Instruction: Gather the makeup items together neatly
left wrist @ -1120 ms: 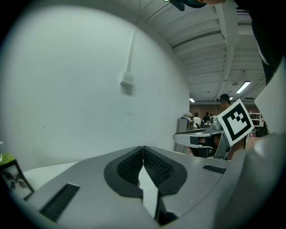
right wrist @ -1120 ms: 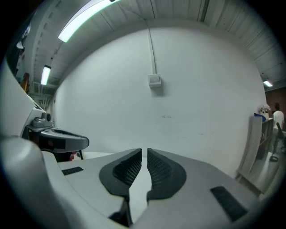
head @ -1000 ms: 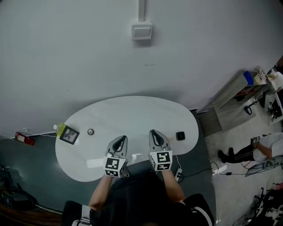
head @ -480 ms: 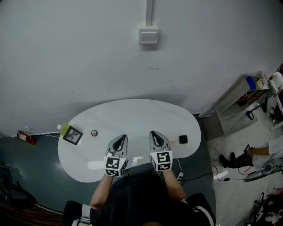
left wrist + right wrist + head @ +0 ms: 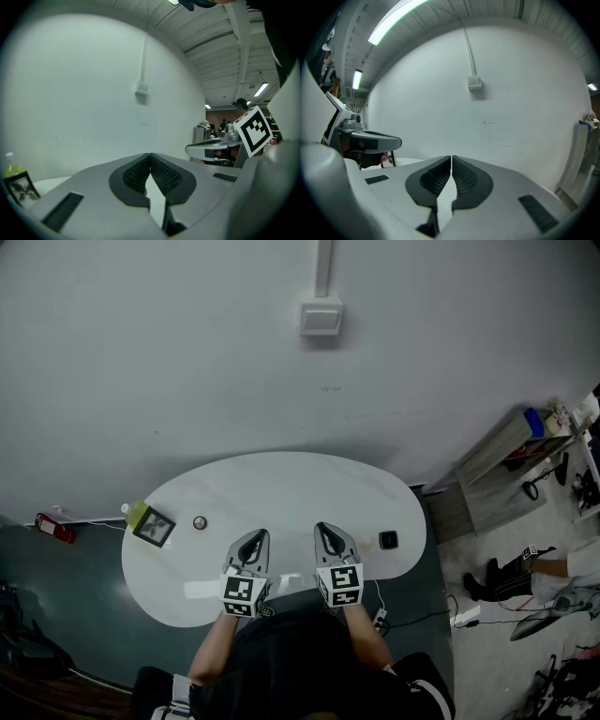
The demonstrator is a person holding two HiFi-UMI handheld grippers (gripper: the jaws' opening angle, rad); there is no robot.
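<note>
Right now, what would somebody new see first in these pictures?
The big white oval table, almost bare. At its near edge are the left tongs and right tongs, both shut and empty. Small things lie far apart: a dark square at left, a black box at right.

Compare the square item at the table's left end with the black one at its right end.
The square item is larger than the black item. The square item shows a grey pattern in a dark border; the black item looks plain. The square item is beside a green bottle; the black item sits alone. Both are squarish, on the white table.
</note>
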